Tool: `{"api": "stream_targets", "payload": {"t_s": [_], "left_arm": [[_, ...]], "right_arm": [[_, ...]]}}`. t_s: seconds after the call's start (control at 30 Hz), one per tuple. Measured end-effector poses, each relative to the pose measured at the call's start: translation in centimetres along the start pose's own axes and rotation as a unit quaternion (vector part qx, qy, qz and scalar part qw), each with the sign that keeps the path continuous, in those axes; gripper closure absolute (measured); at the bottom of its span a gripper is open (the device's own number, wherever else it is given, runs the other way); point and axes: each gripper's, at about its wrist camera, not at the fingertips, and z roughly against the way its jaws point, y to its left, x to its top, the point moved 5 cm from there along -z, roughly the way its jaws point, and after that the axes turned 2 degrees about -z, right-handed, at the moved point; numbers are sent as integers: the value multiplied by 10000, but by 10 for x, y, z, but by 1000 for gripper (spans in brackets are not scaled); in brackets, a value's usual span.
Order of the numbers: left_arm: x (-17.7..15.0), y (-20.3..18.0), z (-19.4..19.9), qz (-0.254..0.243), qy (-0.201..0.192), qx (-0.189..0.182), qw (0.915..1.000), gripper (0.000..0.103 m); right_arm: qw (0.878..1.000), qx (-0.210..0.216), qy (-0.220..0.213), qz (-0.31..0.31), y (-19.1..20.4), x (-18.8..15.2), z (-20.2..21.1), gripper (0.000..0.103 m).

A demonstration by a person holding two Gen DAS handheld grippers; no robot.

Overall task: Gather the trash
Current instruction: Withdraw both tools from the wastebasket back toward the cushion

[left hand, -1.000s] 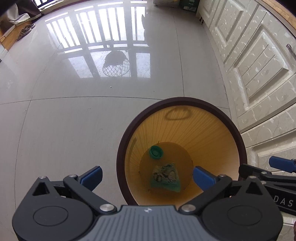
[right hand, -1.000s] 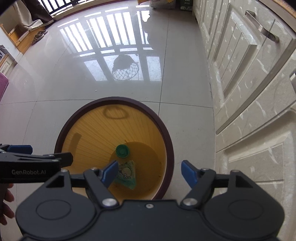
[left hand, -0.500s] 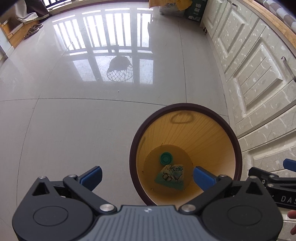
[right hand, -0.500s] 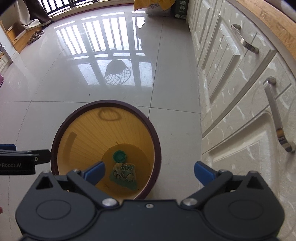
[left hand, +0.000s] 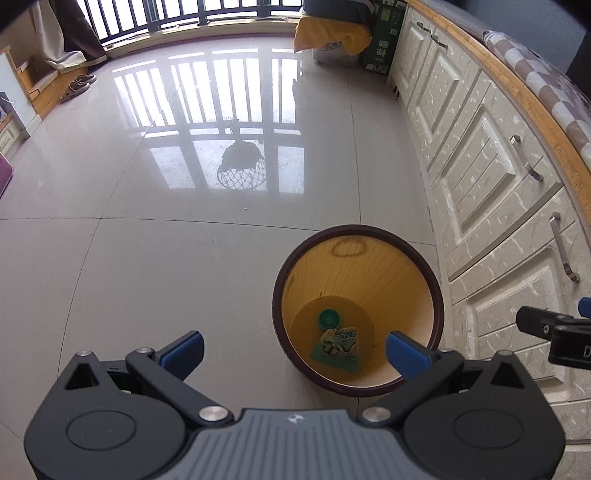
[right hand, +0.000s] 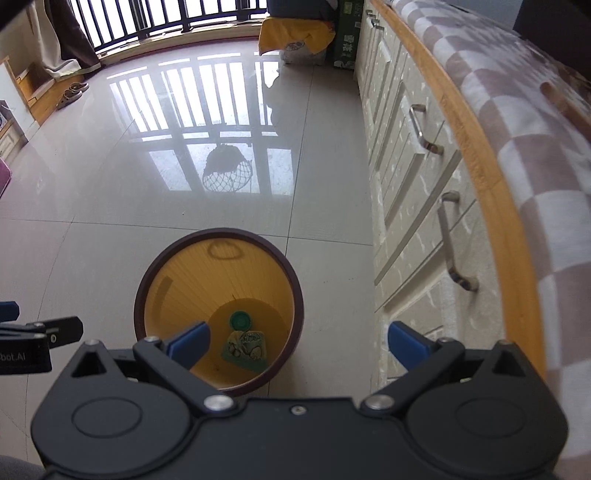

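Trash, a green cap (left hand: 329, 318) and wrapper (left hand: 338, 345), lies in the bin (left hand: 436, 295) at six o'clock; both grippers, left gripper (left hand: 293, 349) and right gripper (right hand: 297, 341), gape wide and empty, so any remaining litter could be missed.

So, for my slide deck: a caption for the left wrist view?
Open left gripper above a yellow bin holding a green cap and wrapper, beside white cabinets.

I see glossy tile floor (left hand: 147, 258) w/ window-bar reflection, white cabinet fronts (right hand: 406, 177) at right w/ metal handles, checked cloth (right hand: 535, 155) on countertop, shoes (left hand: 77, 83) far left, yellow cloth (left hand: 332, 33) at back.
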Motion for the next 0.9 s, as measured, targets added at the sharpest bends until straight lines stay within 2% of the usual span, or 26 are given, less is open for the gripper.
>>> {"api": "stream_targets", "payload": {"t_s": [0.4, 0.63, 0.9], "left_arm": [[-16, 4, 97, 222, -775, -82, 9967, 0], [-20, -14, 148, 71, -1289, -152, 9915, 0], [-24, -41, 185, -138, -1677, -313, 9852, 0]], "right_arm": [[9967, 5, -801, -144, -18, -16, 115, 0], [9912, 16, -1304, -227, -31, -24, 170, 0], [9829, -19, -1775, -484, -61, -38, 220, 0]]}}
